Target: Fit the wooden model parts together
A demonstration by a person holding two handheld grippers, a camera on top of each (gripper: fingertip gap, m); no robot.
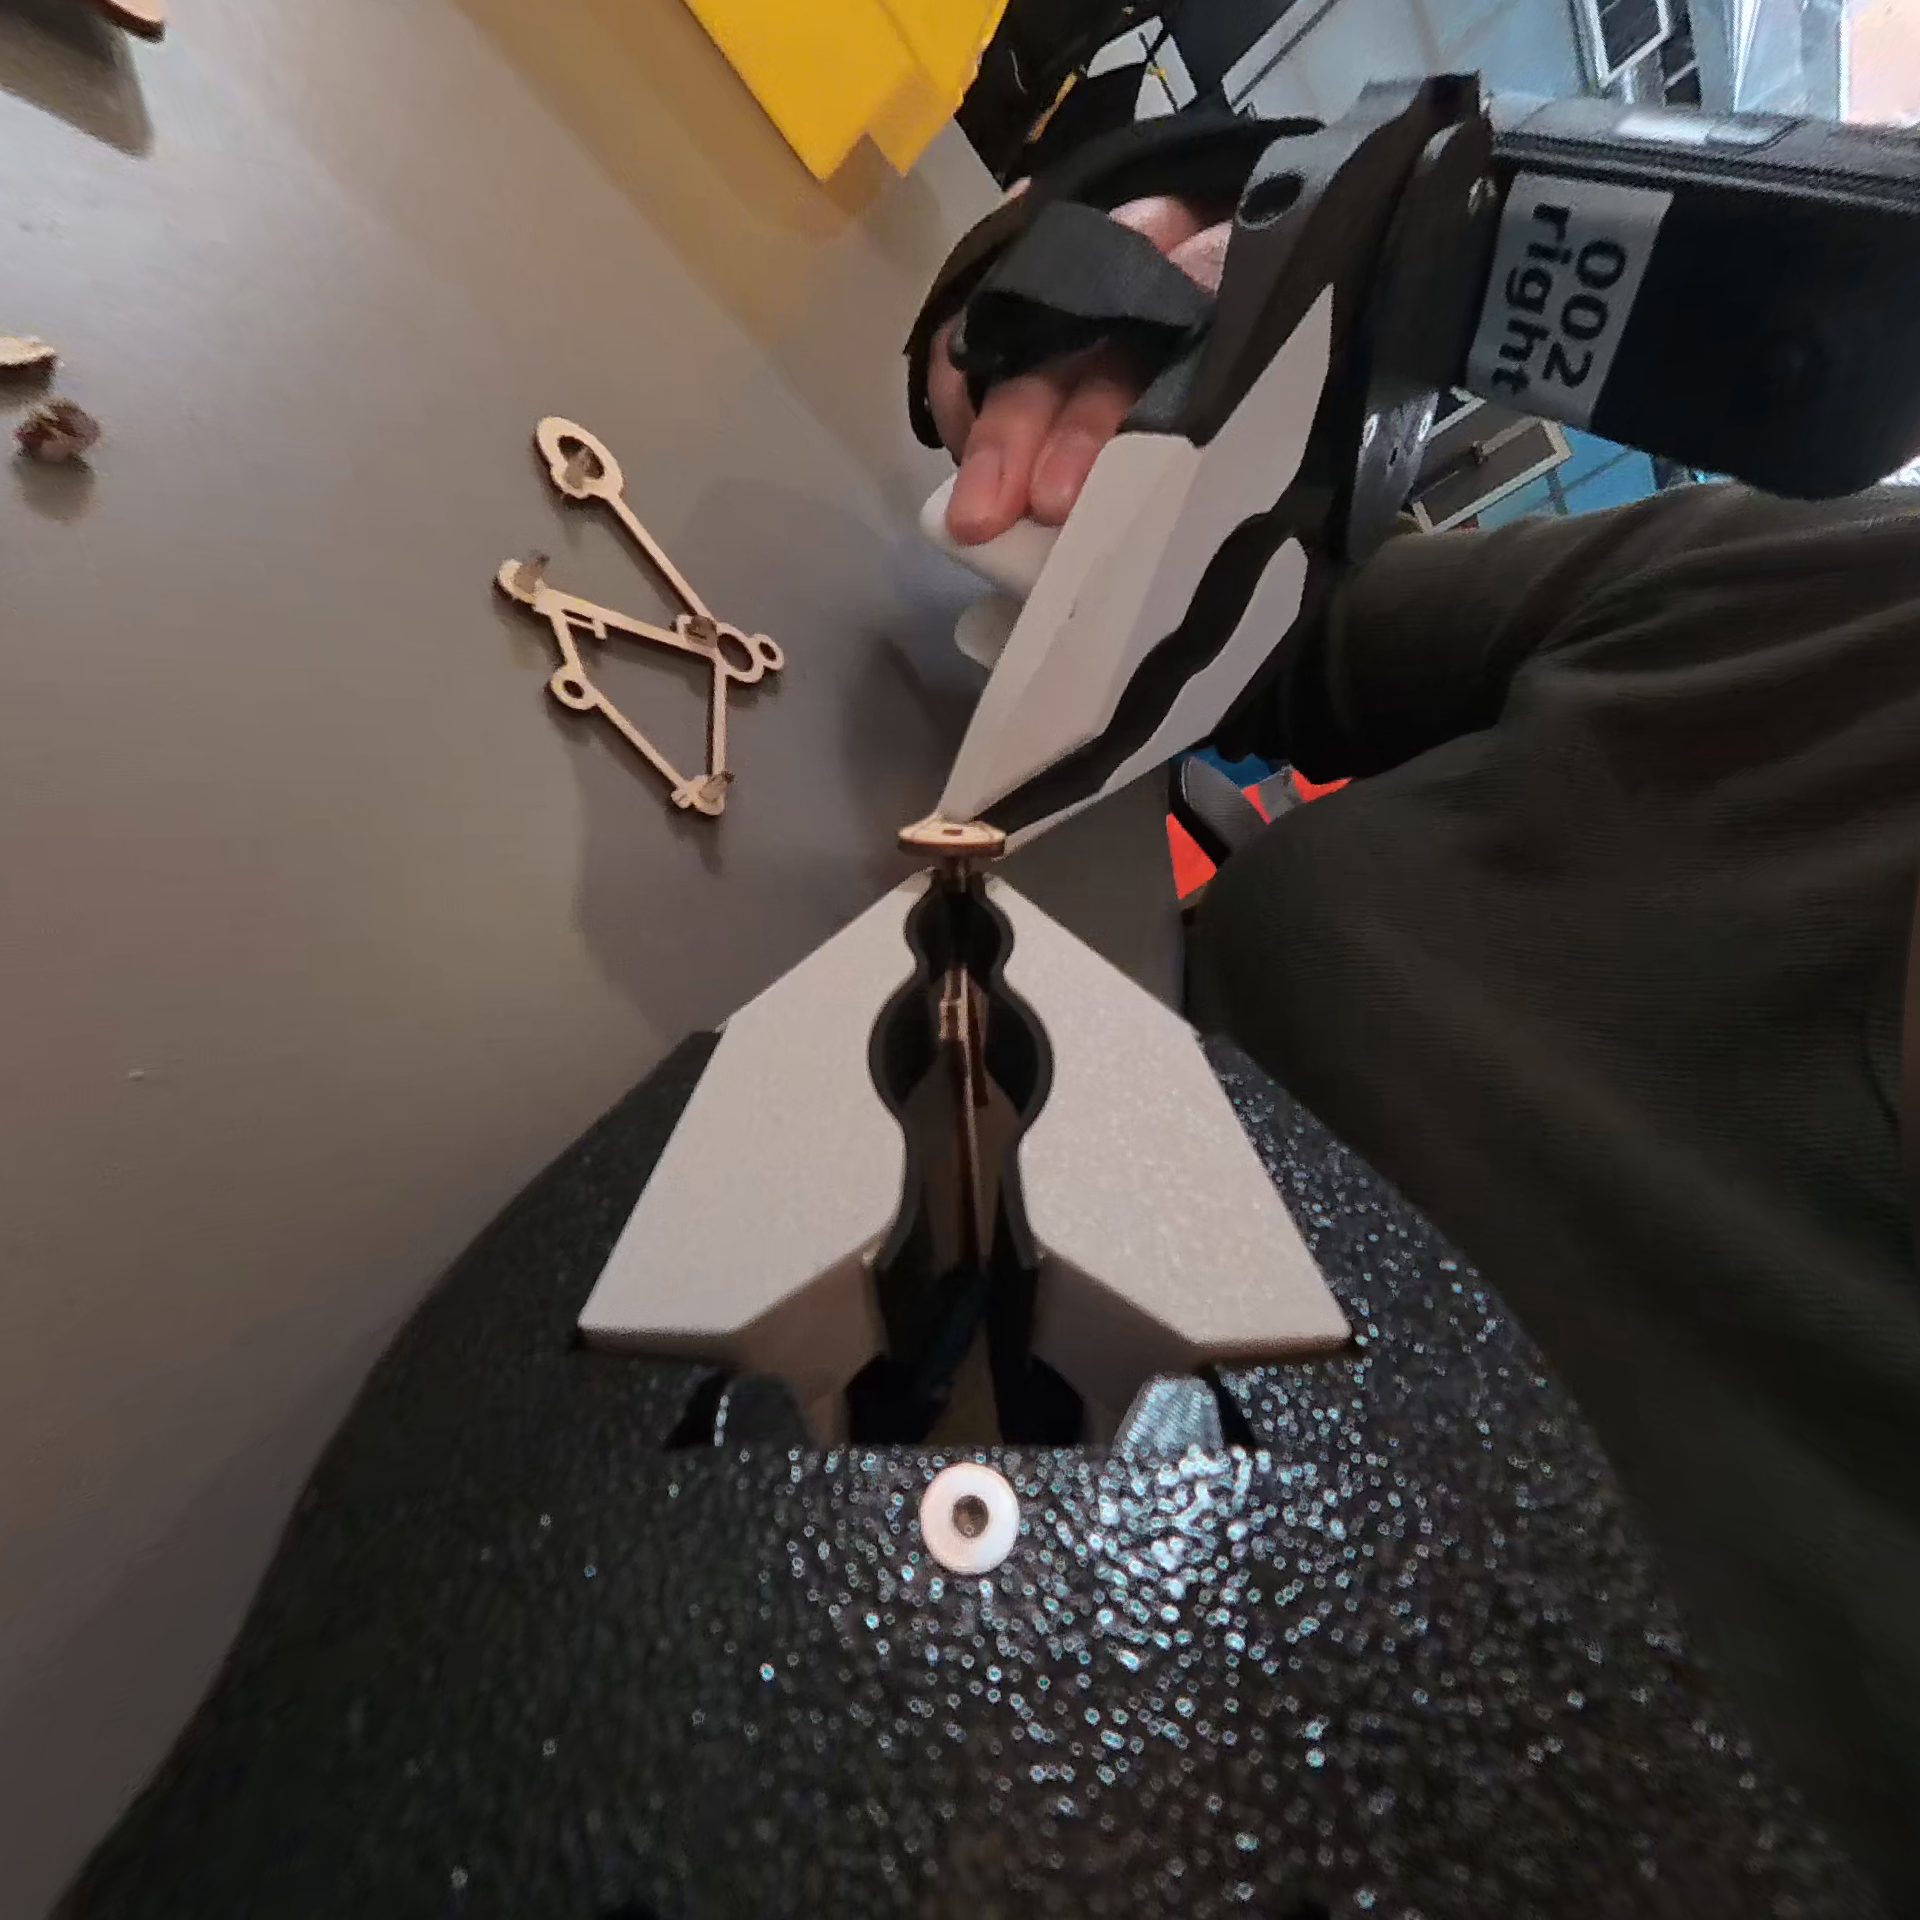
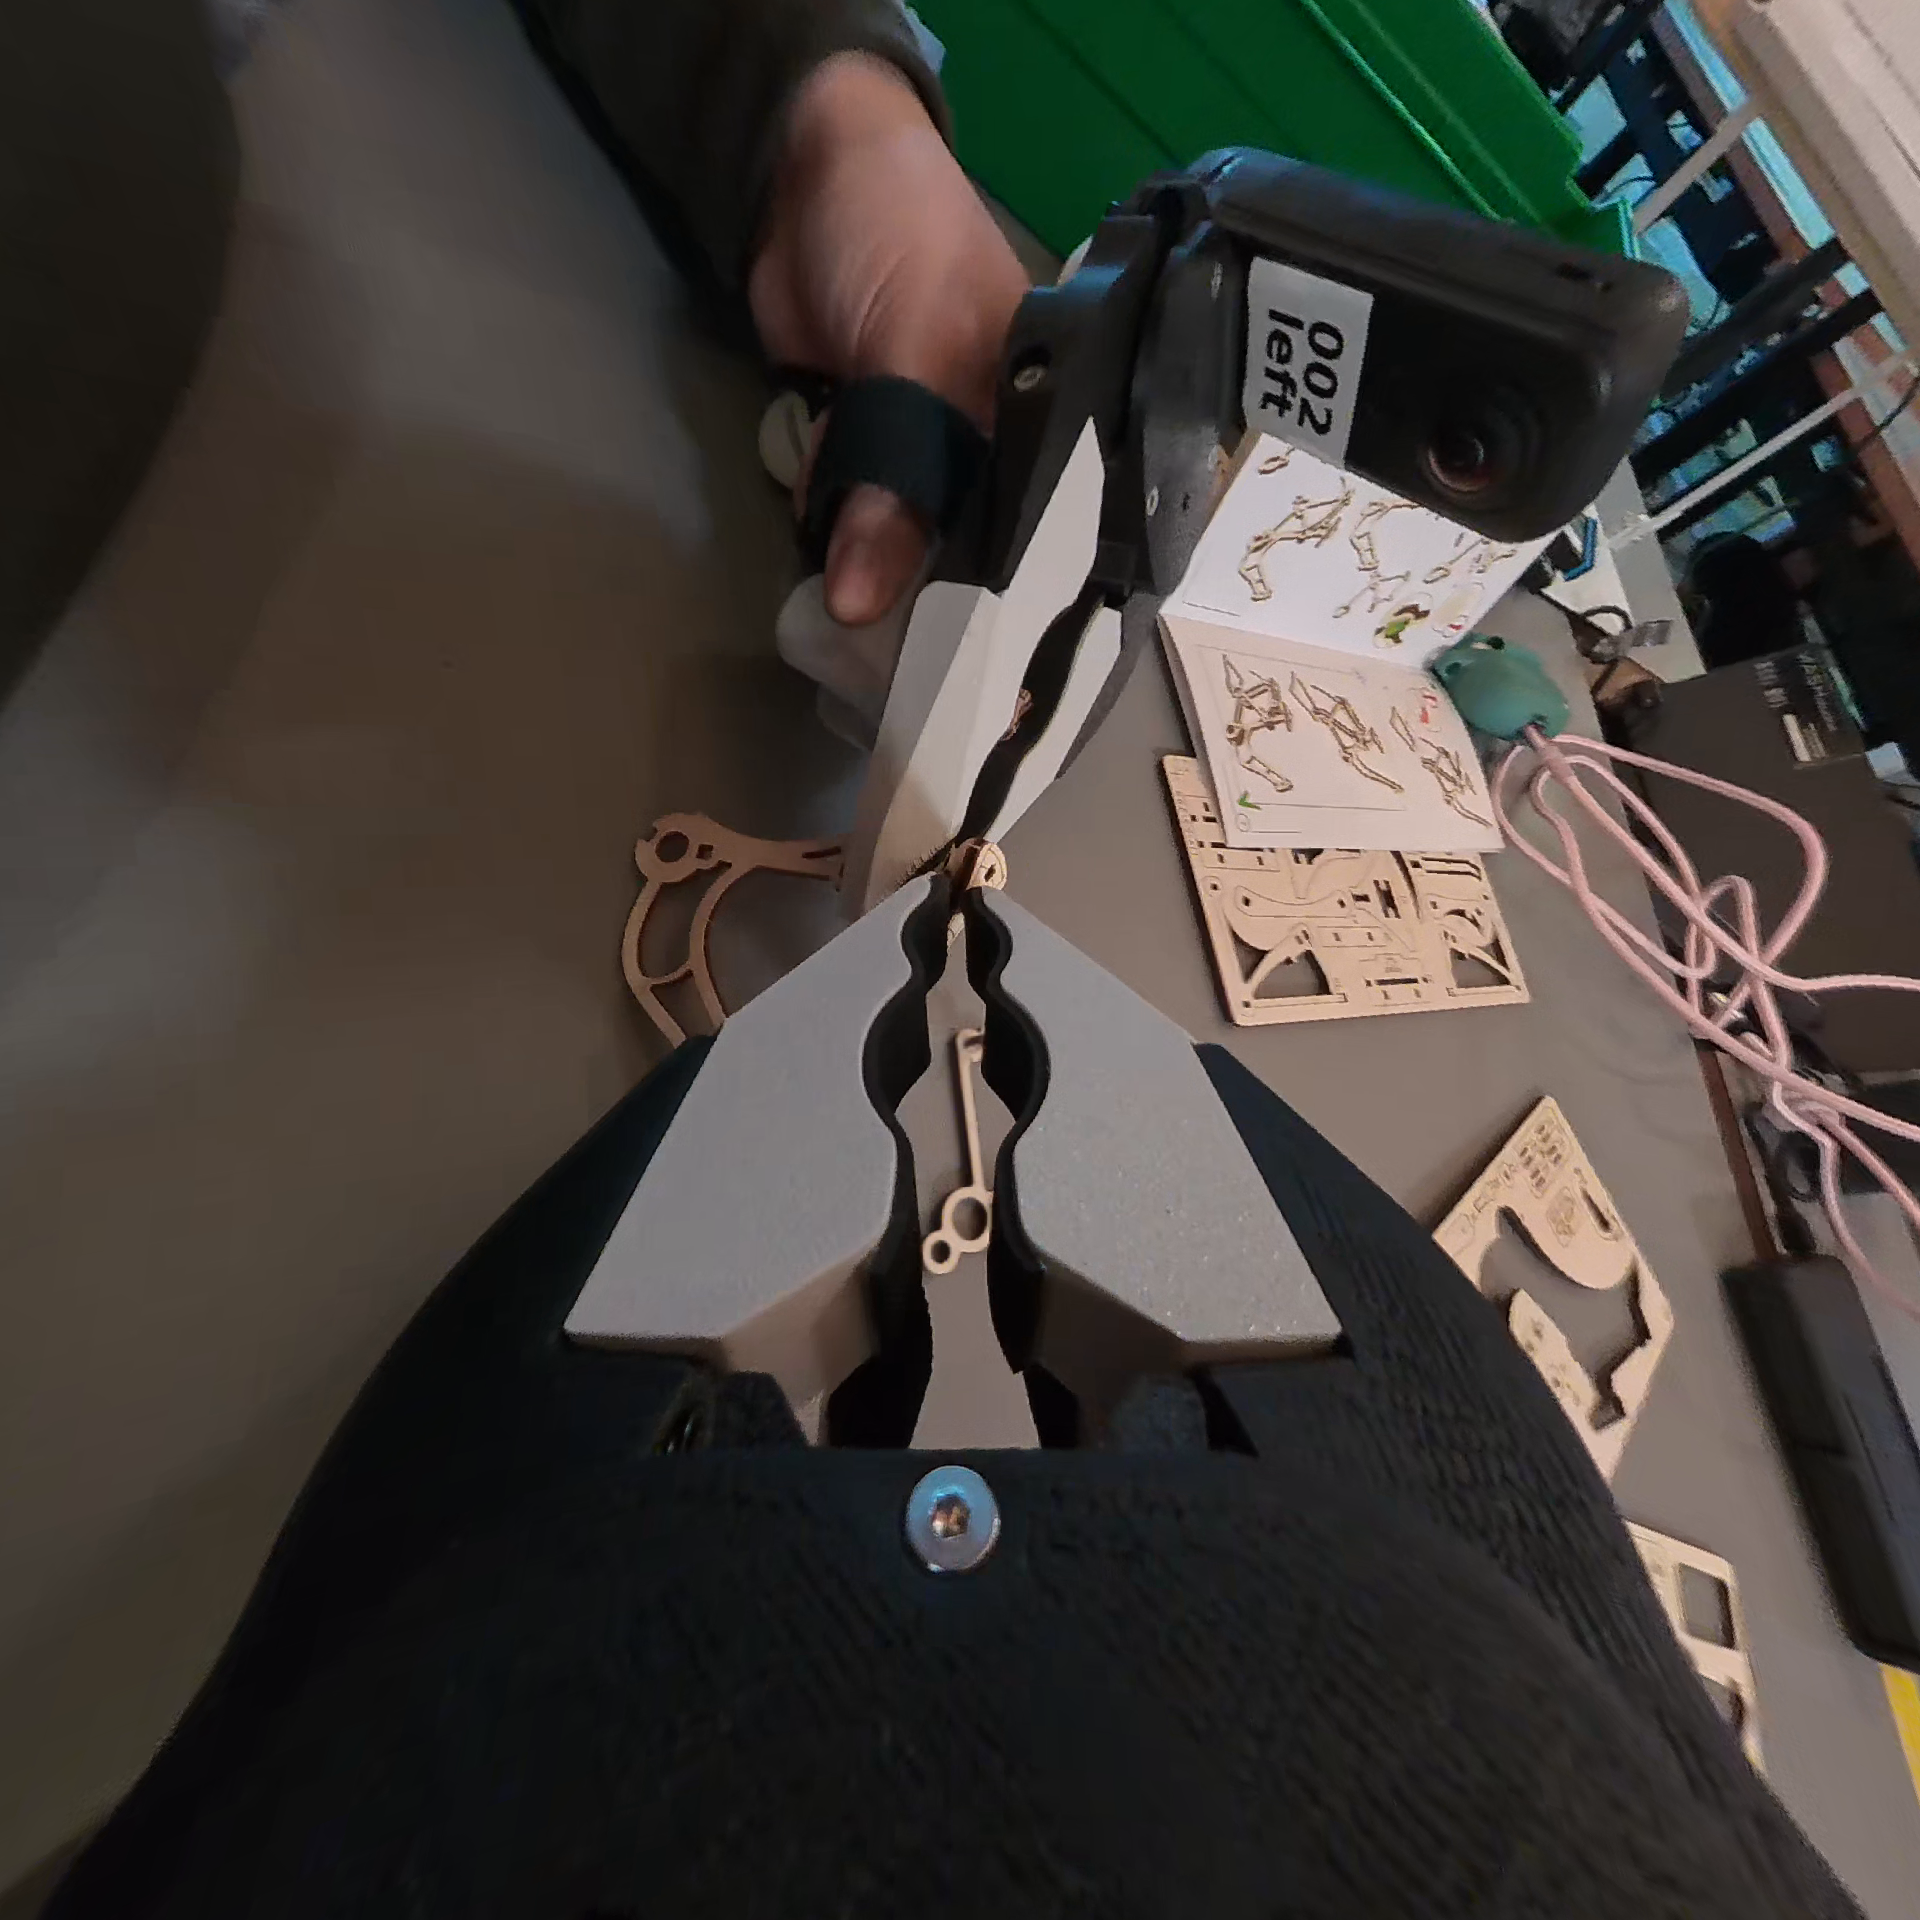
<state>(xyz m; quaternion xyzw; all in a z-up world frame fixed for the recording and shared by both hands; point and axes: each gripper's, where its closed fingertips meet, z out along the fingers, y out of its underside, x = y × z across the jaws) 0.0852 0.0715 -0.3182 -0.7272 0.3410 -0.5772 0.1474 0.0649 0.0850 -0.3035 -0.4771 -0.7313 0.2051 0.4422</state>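
Small wooden disc [image 1: 951,837]: you hold it in the air above the bench, at the spot where your two grippers meet tip to tip; in the right wrist view it shows as a little round piece [image 2: 979,864].
Flat wooden part [image 1: 961,1049]: it stands on edge between your left jaws, running back along the gap, and its far end sits right under the disc.
Left gripper [image 1: 951,883]: your jaws are drawn close in on the flat wooden part, pinching it along the middle; seen from your other camera [image 2: 961,847] it comes down from the far side.
Right gripper [image 2: 948,896]: your jaws are nearly together at the tips and nip the disc's edge; farther back the wavy black pads stay apart.
Right hand [image 1: 1039,457]: your fingers wrap the white handle, a black strap over them.
Left hand [image 2: 883,312]: it grips its handle just left of the camera body.
Linked rod assembly [image 1: 644,634]: it lies flat on the bench, far left of the grippers.
Loose lever piece [image 2: 961,1164]: it lies on the bench under your right jaws.
Curved wooden frame [image 2: 707,914]: it lies to the left, partly behind the left gripper.
Instruction booklet [image 2: 1340,665]: open, on the far right, overlapping a punched plywood sheet [image 2: 1361,925].
Pink cable [image 2: 1714,914]: coiled at the right edge.
Bench [image 1: 260,727]: grey and matte.
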